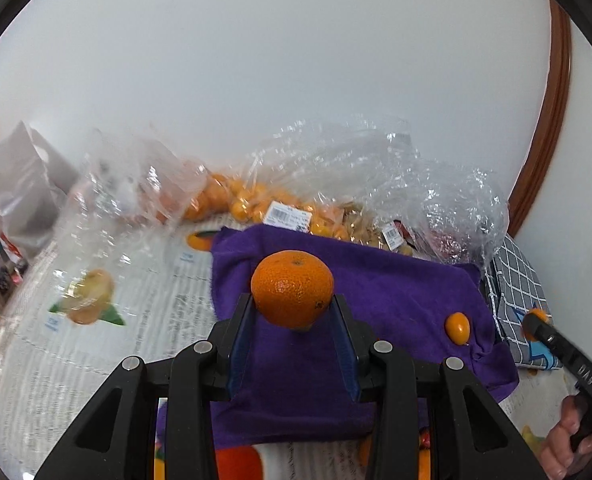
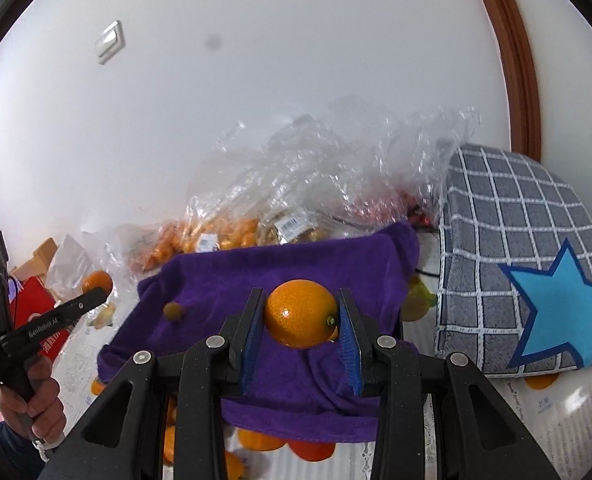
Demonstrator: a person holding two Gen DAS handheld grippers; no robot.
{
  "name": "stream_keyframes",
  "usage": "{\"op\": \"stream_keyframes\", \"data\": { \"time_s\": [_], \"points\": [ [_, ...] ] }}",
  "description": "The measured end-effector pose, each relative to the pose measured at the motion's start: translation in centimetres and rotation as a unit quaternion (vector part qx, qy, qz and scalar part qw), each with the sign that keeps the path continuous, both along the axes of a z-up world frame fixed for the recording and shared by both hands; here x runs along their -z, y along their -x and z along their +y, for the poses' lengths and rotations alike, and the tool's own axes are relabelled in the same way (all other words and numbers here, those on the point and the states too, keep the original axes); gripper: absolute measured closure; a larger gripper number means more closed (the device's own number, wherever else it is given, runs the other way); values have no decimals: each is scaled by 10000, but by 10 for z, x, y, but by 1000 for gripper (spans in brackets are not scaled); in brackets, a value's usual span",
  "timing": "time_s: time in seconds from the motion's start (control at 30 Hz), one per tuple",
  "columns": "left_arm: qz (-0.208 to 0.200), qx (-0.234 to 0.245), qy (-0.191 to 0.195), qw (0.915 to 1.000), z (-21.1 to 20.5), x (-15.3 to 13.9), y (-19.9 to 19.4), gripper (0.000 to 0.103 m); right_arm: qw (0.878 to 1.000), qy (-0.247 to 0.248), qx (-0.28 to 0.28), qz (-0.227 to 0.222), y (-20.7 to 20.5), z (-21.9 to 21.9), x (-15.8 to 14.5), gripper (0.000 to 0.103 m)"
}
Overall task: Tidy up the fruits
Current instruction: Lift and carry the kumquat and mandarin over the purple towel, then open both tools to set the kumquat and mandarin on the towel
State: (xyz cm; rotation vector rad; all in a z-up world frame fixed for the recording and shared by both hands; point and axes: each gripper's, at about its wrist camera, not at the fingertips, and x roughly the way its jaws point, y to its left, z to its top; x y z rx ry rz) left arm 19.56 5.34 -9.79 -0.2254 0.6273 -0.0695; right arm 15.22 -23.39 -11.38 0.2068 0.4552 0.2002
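A: Left view: the left gripper is pinching an orange above the purple towel.

B: Right view: the right gripper is squeezing a smaller fruit, probably a kumquat. Both are mid-carry; next each needs a clear spot for sorting.

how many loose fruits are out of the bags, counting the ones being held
3 that I can tell: an orange in the left gripper, a smaller fruit in the right gripper, and a small fruit lying on the purple towel. More may be hidden.
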Motion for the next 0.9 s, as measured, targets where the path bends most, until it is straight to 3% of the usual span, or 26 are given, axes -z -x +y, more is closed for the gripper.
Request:
{"op": "stream_keyframes", "data": {
  "time_s": [0.17, 0.37, 0.83, 0.9],
  "points": [
    [228, 47, -94, 9997, -9, 20, -13, 67, 9995, 124, -22, 286, -16, 4, 22, 68],
    [446, 17, 155, 9989, -3, 48, -18, 67, 9966, 625, -72, 528, -28, 16, 42, 68],
    [565, 294, -28, 9980, -14, 56, -22, 67, 9932, 735, 125, 891, -42, 16, 59, 67],
    [574, 288, -33, 9979, -13, 56, -22, 67, 9932, 753, 181, 870, -40, 15, 59, 62]
  ]
}}
